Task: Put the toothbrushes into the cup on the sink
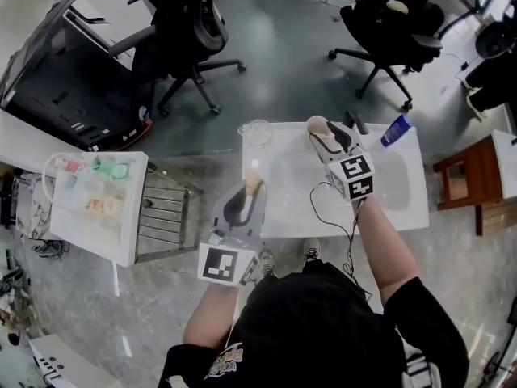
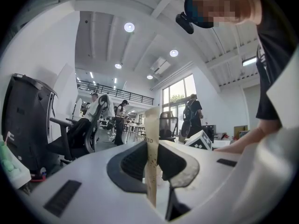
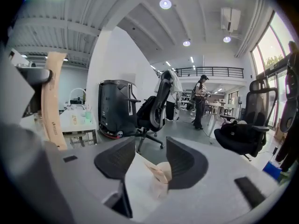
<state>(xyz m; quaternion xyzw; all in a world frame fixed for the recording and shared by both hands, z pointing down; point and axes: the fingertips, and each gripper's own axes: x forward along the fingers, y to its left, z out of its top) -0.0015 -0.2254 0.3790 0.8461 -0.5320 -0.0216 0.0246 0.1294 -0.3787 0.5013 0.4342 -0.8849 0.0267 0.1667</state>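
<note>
Left gripper tight on a flat, pale wooden toothbrush; right gripper spread, ribbed pads around a second toothbrush.

Cup on sink's far-left corner, bottle at its far-right corner

Toothbrush lower end hidden, probably behind left gripper jaws.

Sink: white, smooth, glossy surface. Cup, at the sink's far left corner: clear, transparent material. Handle of the toothbrush: pale wood, matt finish.
</note>
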